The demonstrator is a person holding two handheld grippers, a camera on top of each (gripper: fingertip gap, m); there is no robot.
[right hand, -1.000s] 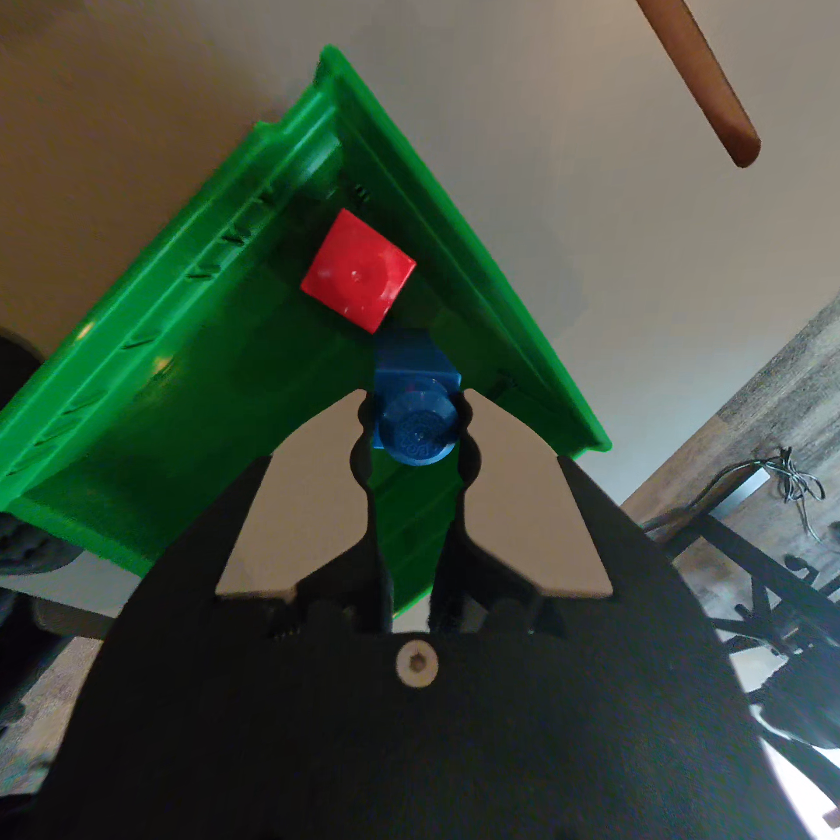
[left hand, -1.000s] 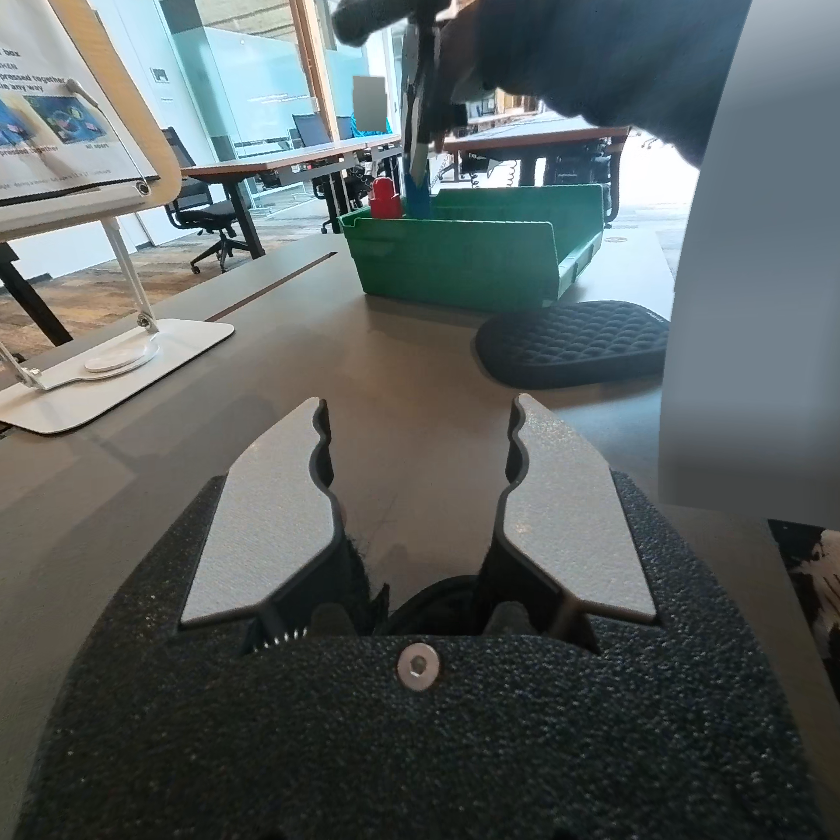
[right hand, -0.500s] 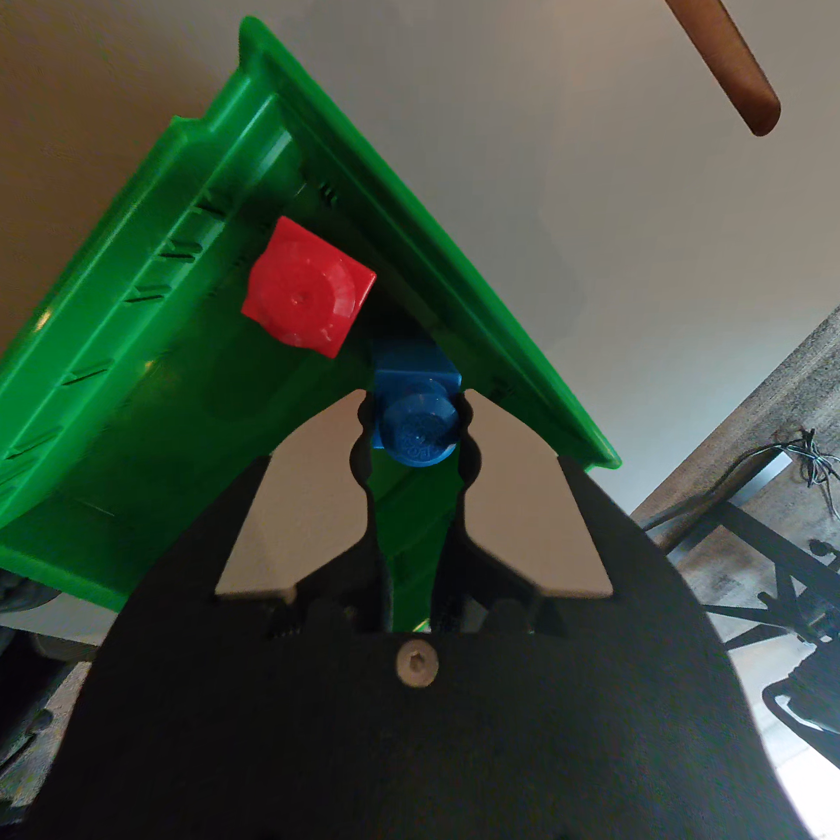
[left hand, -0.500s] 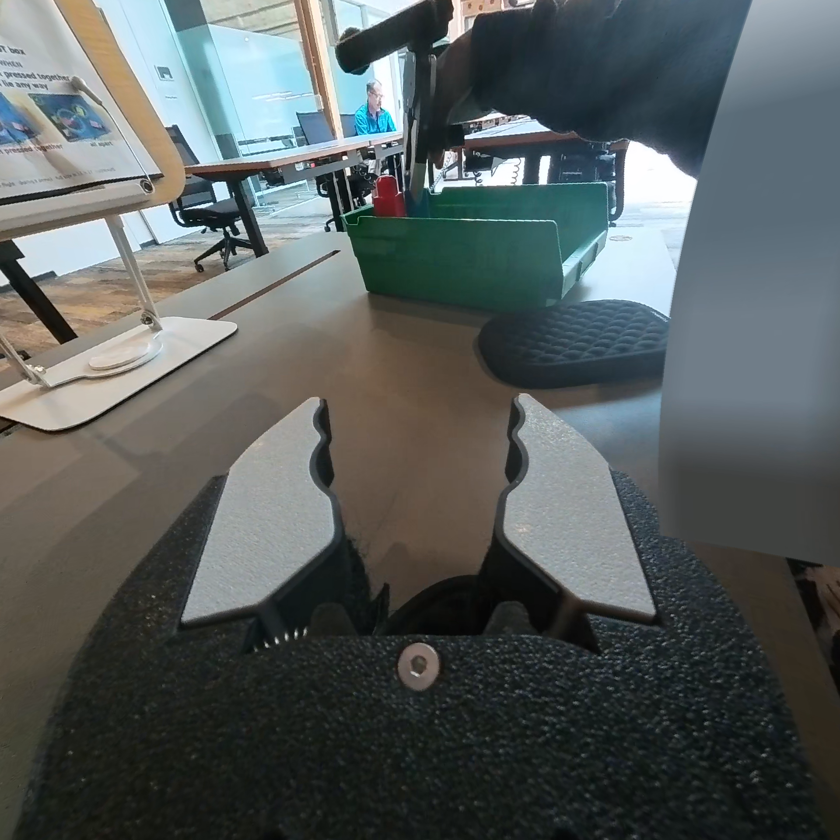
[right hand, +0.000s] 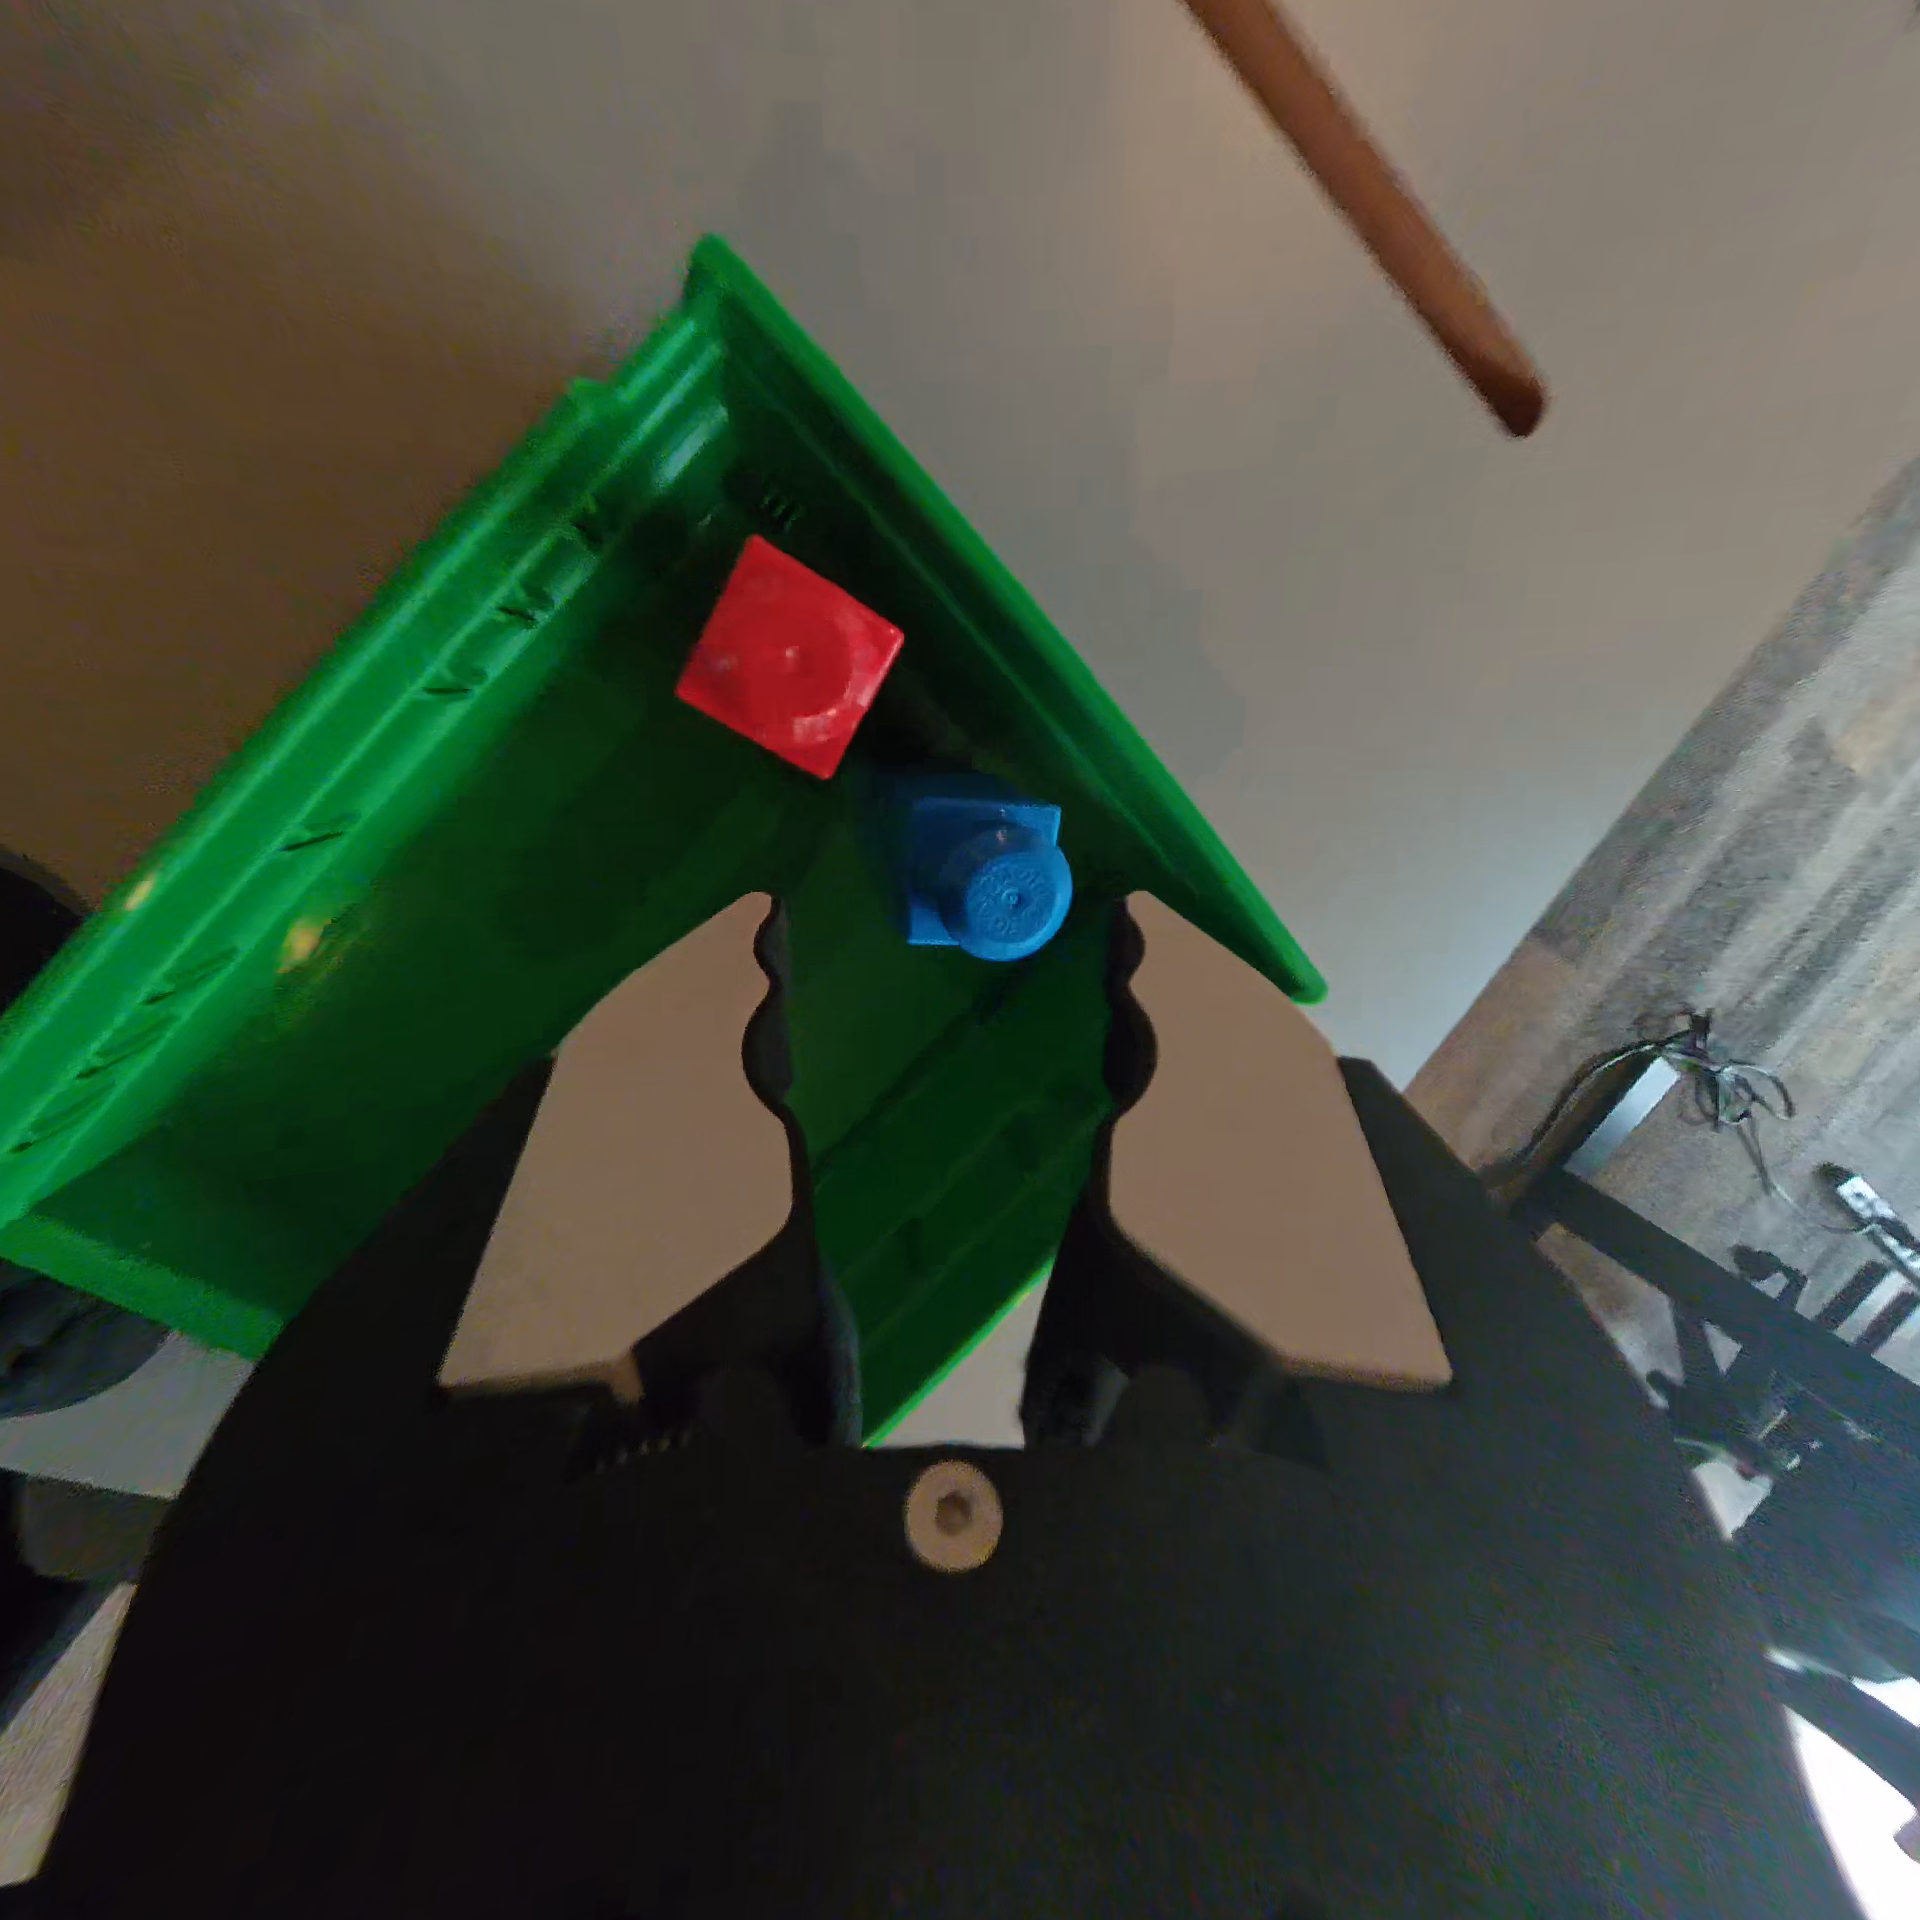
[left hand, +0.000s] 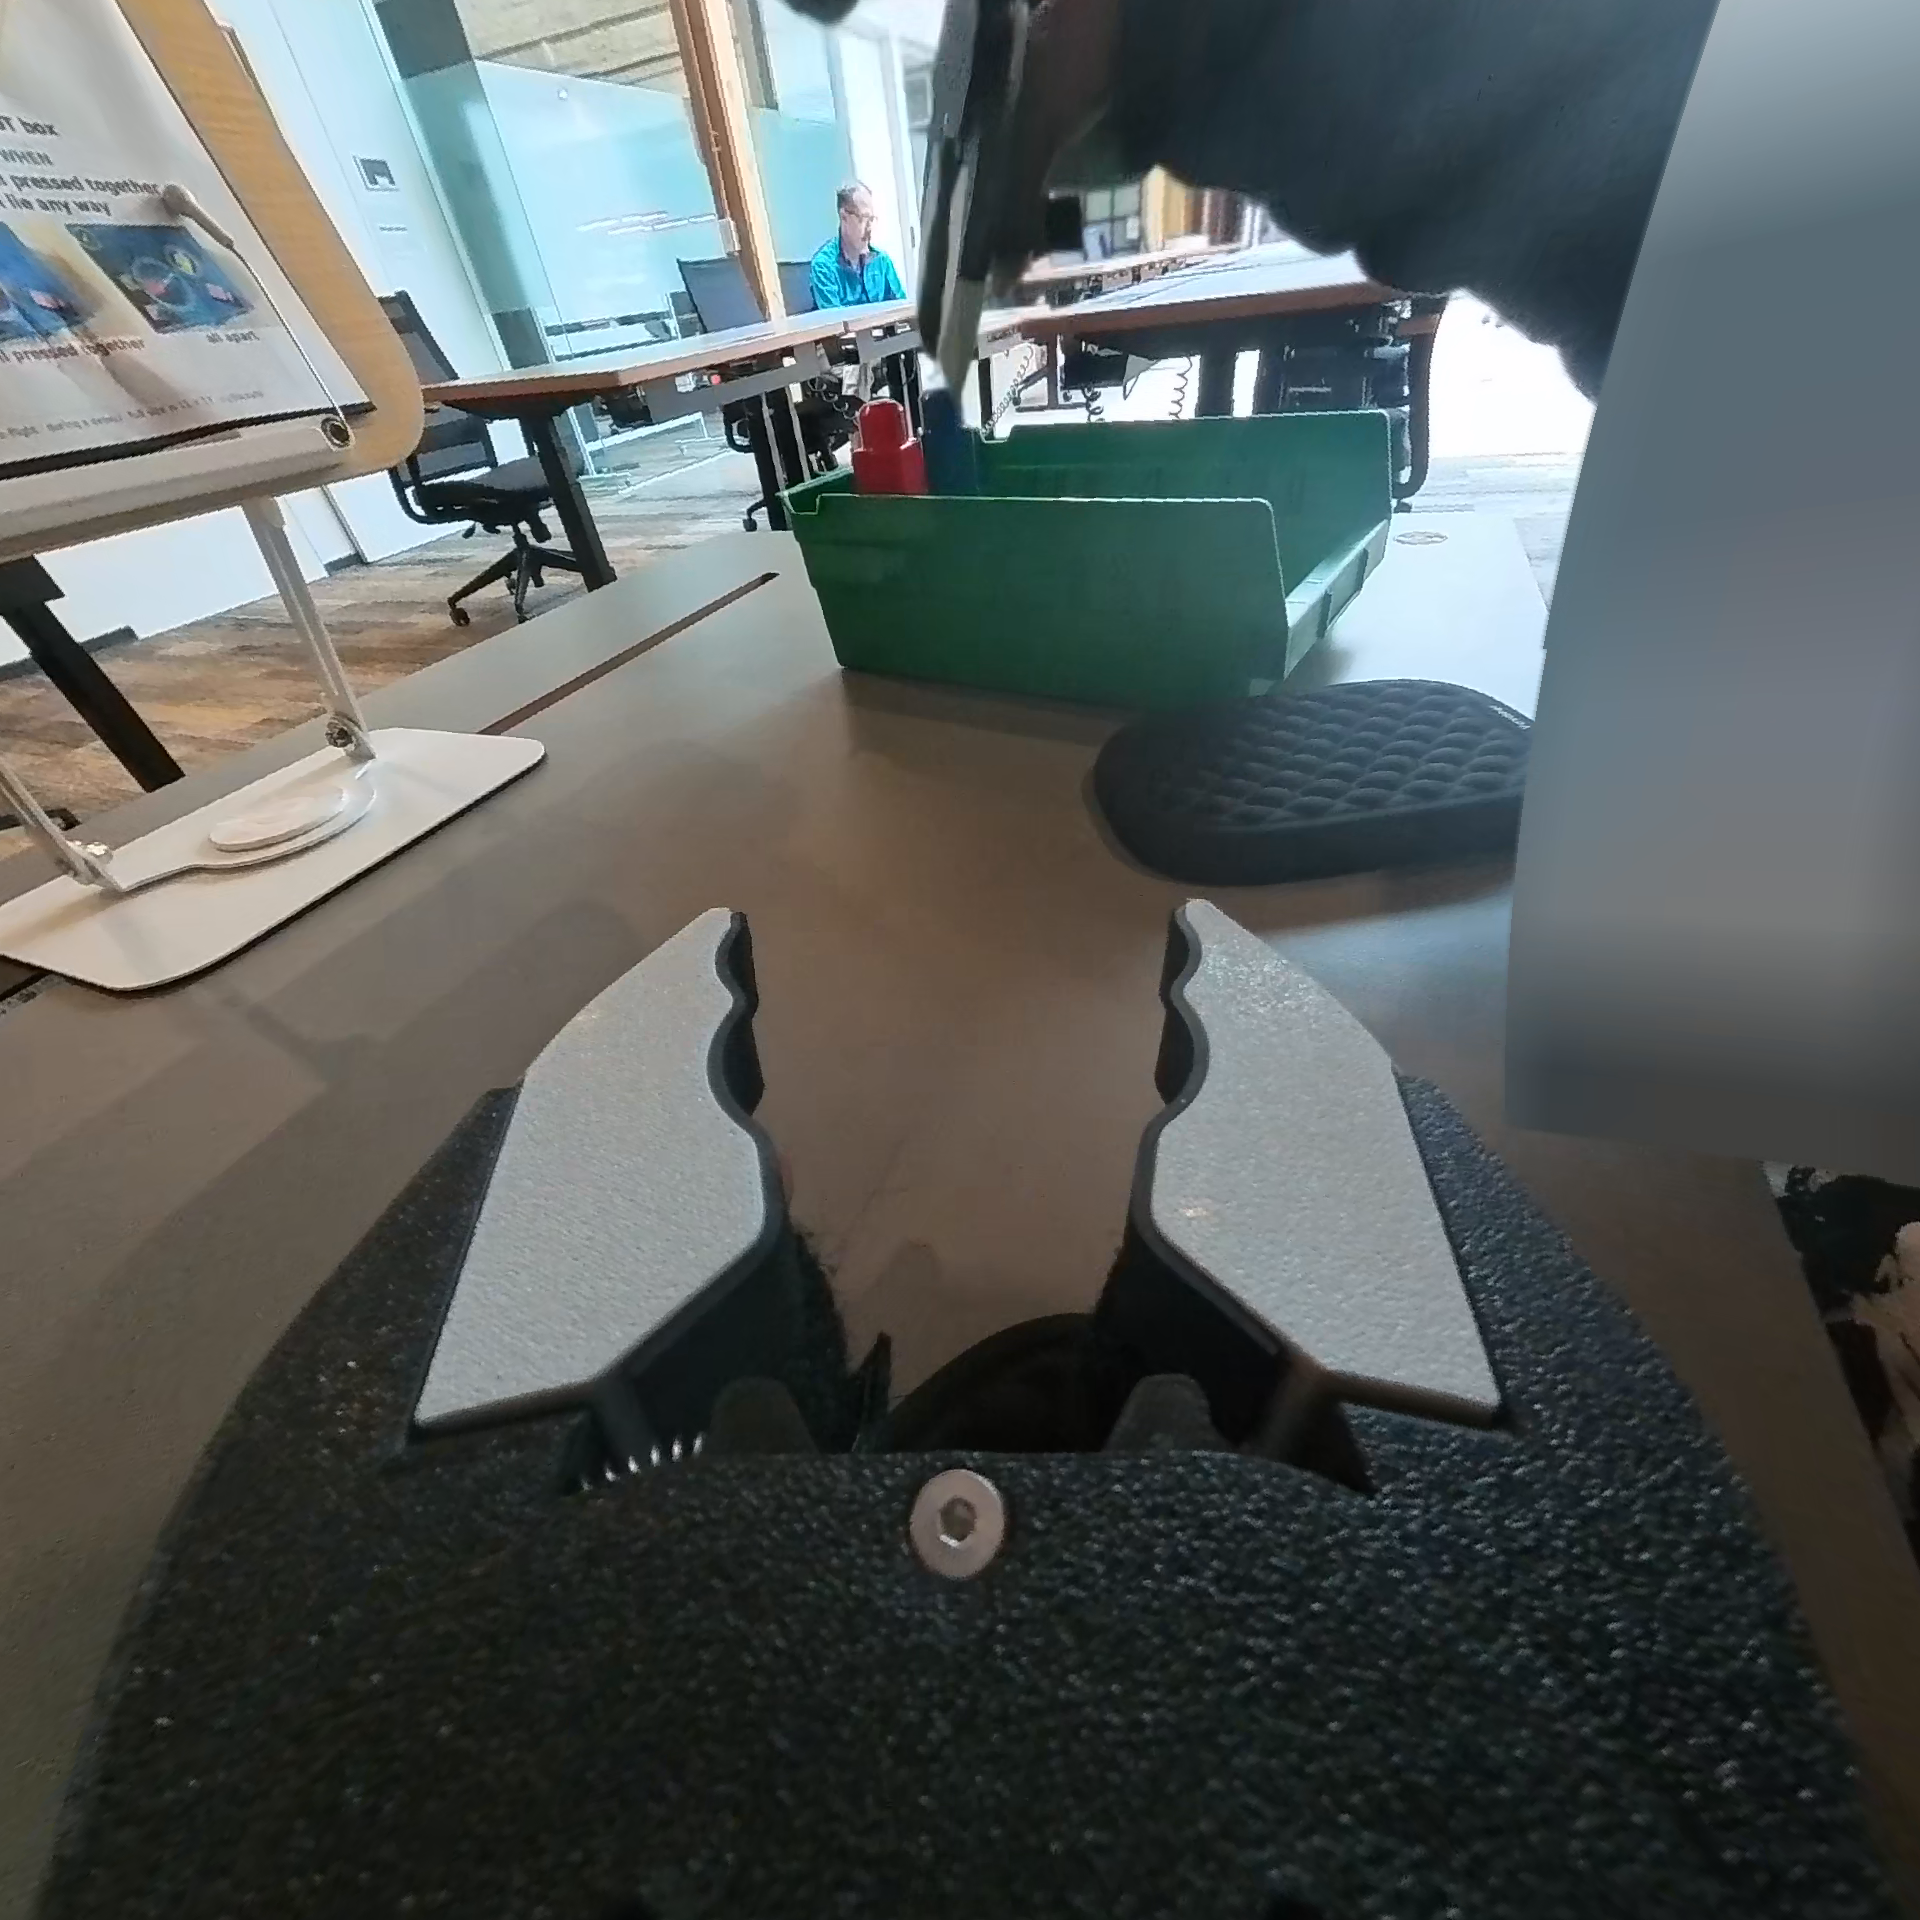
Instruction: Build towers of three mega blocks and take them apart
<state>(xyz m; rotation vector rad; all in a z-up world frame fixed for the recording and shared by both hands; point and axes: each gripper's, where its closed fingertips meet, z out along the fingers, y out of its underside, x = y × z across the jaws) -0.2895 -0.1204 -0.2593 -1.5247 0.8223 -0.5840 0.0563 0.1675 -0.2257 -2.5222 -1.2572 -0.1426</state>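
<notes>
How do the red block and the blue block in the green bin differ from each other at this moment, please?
The red block is red; the blue block is blue. The red block sits deeper toward the corner of the green bin, while the blue block lies nearer the right gripper, just ahead of its open fingers. From above, the red block looks upright and the blue block appears tilted. Both are single-stud blocks, inside the bin along the same wall, and neither is gripped.
</notes>
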